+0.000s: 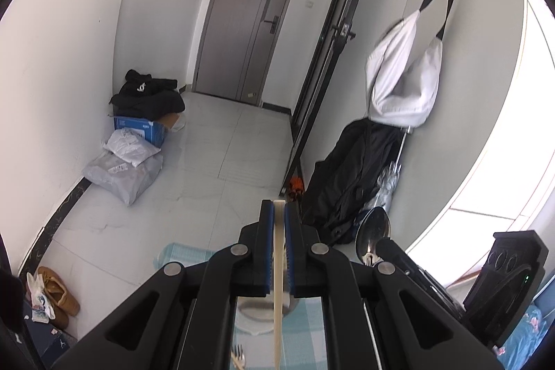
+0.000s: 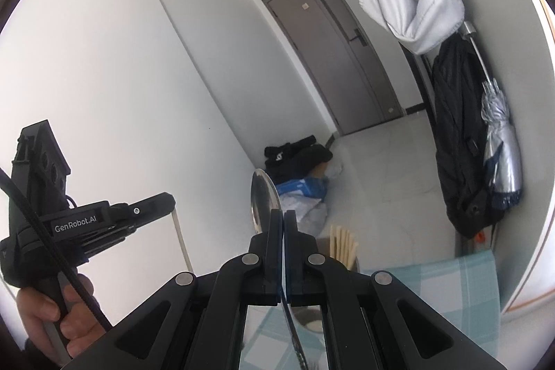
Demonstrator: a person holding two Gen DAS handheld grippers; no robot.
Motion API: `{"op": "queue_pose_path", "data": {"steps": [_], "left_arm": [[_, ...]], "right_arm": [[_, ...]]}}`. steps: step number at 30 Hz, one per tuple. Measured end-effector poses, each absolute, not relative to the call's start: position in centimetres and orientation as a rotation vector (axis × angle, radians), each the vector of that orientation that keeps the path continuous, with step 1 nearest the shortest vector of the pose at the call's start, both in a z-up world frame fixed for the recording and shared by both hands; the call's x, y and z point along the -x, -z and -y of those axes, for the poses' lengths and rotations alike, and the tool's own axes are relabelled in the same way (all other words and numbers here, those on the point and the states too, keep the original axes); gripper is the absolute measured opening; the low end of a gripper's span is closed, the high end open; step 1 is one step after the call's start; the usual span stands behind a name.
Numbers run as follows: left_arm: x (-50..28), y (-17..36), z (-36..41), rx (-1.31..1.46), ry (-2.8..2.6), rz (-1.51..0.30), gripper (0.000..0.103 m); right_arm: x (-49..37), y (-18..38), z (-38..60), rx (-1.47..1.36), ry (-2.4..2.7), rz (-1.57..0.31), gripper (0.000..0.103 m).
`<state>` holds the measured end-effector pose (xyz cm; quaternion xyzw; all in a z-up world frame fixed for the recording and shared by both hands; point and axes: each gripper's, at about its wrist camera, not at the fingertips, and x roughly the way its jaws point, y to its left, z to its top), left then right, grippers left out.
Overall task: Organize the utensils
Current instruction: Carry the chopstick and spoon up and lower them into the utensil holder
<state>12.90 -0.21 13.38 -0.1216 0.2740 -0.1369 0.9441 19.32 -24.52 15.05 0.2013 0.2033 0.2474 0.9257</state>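
In the left wrist view my left gripper (image 1: 279, 208) is shut on a flat cream chopstick (image 1: 278, 269) that runs down between its blue pads. My right gripper (image 1: 386, 247) is just to its right, holding a metal spoon (image 1: 374, 229) bowl-up. In the right wrist view my right gripper (image 2: 281, 217) is shut on that spoon (image 2: 264, 196), whose handle runs down between the pads. The left gripper (image 2: 166, 201) is at the left in a person's hand (image 2: 52, 311), with the chopstick (image 2: 180, 231) hanging from it. Several cream chopsticks (image 2: 343, 243) stand in a holder beyond my right fingers.
A blue checked cloth (image 2: 433, 283) covers the table below both grippers. Fork tines (image 1: 237, 354) show at the bottom of the left wrist view. Beyond lie a tiled floor with bags and a box (image 1: 138, 134), a grey door (image 1: 246, 23) and hanging bags (image 1: 402, 75).
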Motion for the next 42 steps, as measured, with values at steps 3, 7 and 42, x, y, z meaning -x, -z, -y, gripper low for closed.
{"op": "queue_pose_path", "data": {"steps": [3, 7, 42], "left_arm": [[-14.1, -14.4, 0.2, 0.254, 0.277, -0.527, 0.002], [-15.9, -15.0, 0.1, 0.266, 0.277, -0.505, 0.002], [-25.0, -8.2, -0.9, 0.271, 0.351, -0.438, 0.002]], "right_arm": [[-20.8, -15.6, 24.4, -0.435, -0.498, -0.382, 0.000], [-23.1, -15.6, 24.1, -0.463, -0.466, -0.353, 0.000], [-29.7, -6.2, 20.1, -0.572, -0.247, -0.190, 0.000]]}}
